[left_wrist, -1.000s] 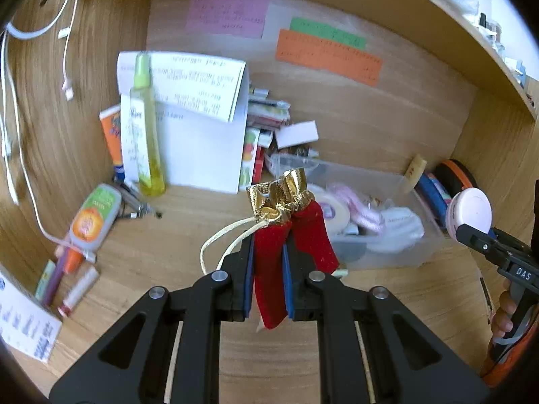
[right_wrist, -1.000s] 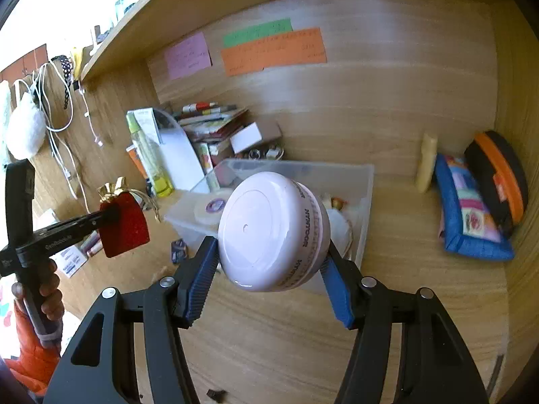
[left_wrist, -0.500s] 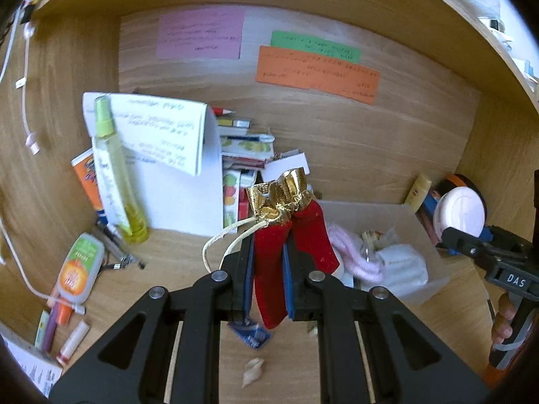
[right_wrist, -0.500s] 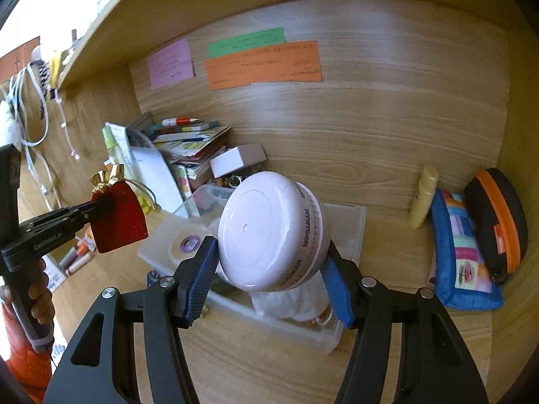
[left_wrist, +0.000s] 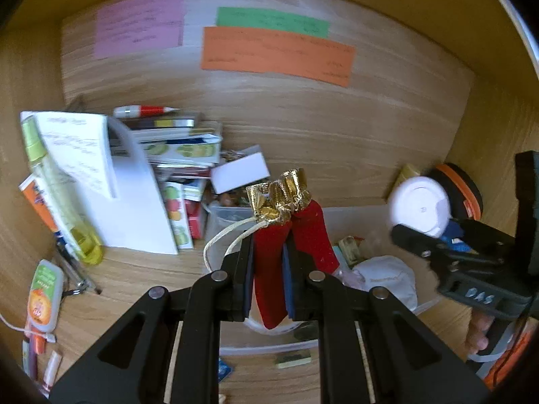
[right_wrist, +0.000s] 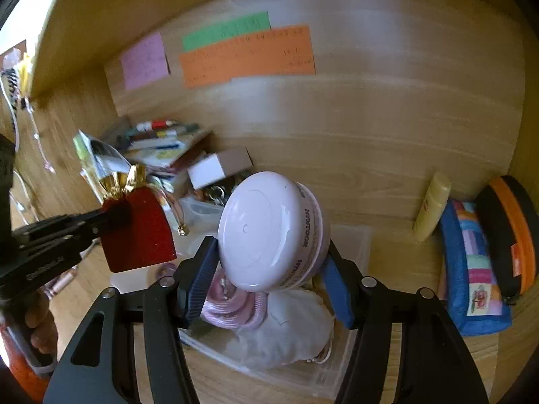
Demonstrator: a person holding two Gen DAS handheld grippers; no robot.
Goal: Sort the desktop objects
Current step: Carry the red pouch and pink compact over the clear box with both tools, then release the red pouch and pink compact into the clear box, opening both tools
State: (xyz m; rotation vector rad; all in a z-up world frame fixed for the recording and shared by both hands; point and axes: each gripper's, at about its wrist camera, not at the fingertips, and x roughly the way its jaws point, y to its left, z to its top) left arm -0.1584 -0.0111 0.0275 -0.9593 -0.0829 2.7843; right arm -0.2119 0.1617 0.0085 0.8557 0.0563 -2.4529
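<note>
The wooden surface (right_wrist: 387, 262) sits in a wood-walled nook and carries a clear plastic bin (right_wrist: 350, 245) at the centre of the right wrist frame. At the right of that frame a blue patchwork pouch (right_wrist: 471, 269) and a black-and-orange case (right_wrist: 508, 235) stand against the side wall, with a pale yellow tube (right_wrist: 431, 205) leaning on the back wall. In the left wrist frame a stack of books (left_wrist: 175, 148) and white papers (left_wrist: 128, 208) fill the left, a green spray bottle (left_wrist: 57, 195) leans beside them, and an orange-labelled tube (left_wrist: 45, 296) lies at lower left.

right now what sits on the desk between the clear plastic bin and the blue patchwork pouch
Bare wood desk, as the right wrist view shows. The pale yellow tube leans on the back wall just behind that gap, between the clear plastic bin and blue patchwork pouch.
</note>
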